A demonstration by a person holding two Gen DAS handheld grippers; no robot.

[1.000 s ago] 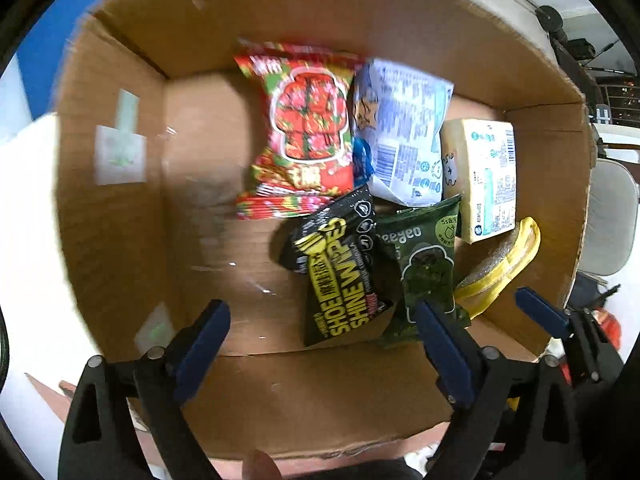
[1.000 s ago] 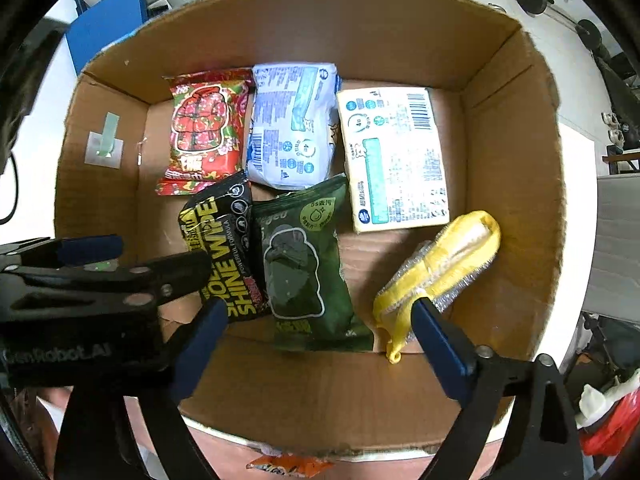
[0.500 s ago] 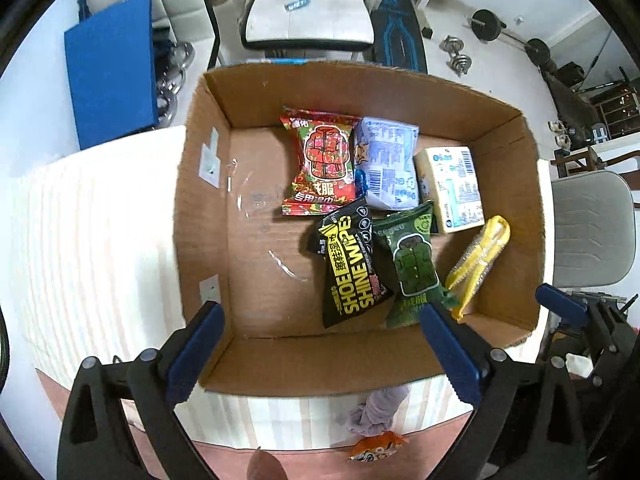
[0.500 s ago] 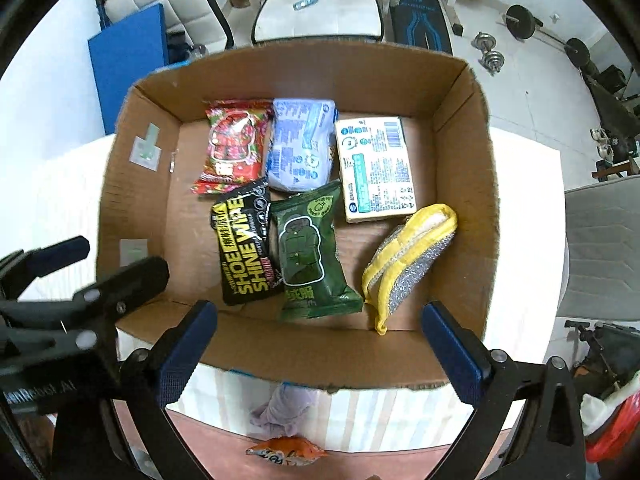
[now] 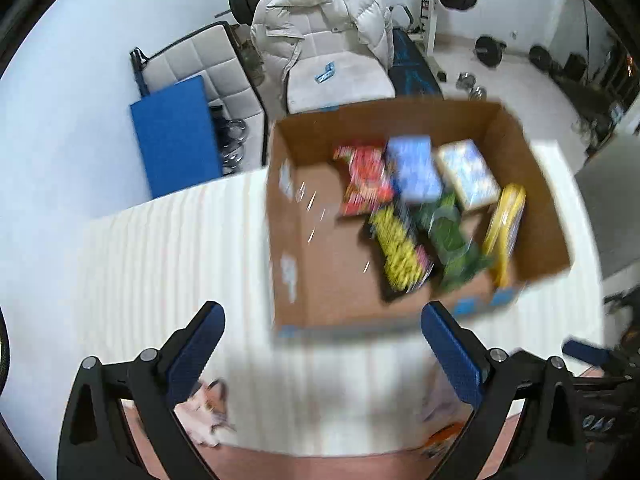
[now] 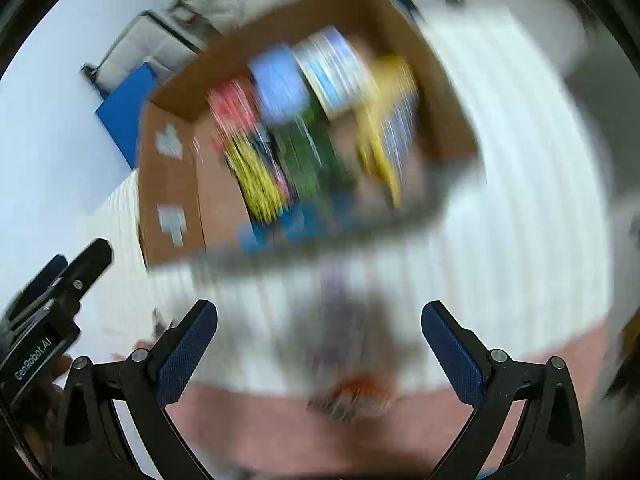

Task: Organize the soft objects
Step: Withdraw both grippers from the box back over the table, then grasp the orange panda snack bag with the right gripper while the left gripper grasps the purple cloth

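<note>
An open cardboard box (image 5: 304,280) stands on the white ribbed table cover (image 5: 160,264). Inside lie a red packet (image 5: 366,184), a pale blue packet (image 5: 414,168), a white tissue pack (image 5: 466,178), a black-and-yellow wipes packet (image 5: 400,252), a green packet (image 5: 452,240) and a yellow-edged scourer (image 5: 506,220). My left gripper (image 5: 324,332) hangs open over the cover in front of the box, holding nothing. My right gripper (image 6: 318,316) is open too, above a blurred lilac cloth (image 6: 340,300) and an orange packet (image 6: 356,392) near the table's front edge. A pale soft item (image 5: 208,408) lies by the left finger.
Behind the table a chair carries a white padded jacket (image 5: 320,24). A blue panel (image 5: 176,136) leans at the back left, and weights (image 5: 488,48) lie on the floor. The left gripper (image 6: 80,264) shows at the left of the right wrist view, which is badly blurred.
Both grippers have drawn back and up out of the box. The box now looks smaller and farther away, and the table's front edge with loose items has come into view.
</note>
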